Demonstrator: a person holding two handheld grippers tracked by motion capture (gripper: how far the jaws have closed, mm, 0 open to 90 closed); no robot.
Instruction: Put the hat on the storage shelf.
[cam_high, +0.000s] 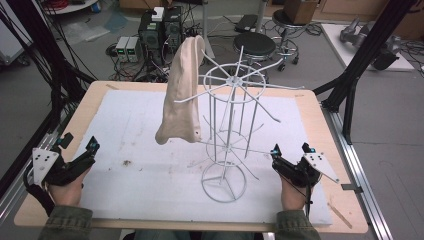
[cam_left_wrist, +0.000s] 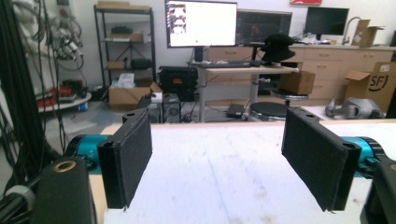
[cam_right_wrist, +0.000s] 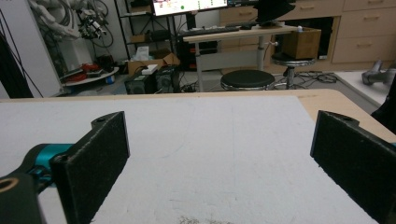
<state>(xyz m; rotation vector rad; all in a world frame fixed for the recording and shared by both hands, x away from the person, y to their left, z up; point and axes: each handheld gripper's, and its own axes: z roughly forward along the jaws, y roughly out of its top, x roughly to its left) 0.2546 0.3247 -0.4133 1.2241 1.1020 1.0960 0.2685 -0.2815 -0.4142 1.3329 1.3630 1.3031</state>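
On the white mat (cam_high: 125, 130), a white wire drying rack (cam_high: 227, 125) stands upright near the middle. A beige sock (cam_high: 182, 90) hangs from one of its upper arms on the left side, so it can drape freely. Left of the rack, the left gripper (cam_high: 80, 141) rests wide and empty; right of it, the right gripper (cam_high: 291, 148) rests the same way, both clear of the rack.

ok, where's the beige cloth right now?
In the high view the beige cloth hangs from a left-side arm of the white wire rack, mid-table above the white mat, untouched by either claw.
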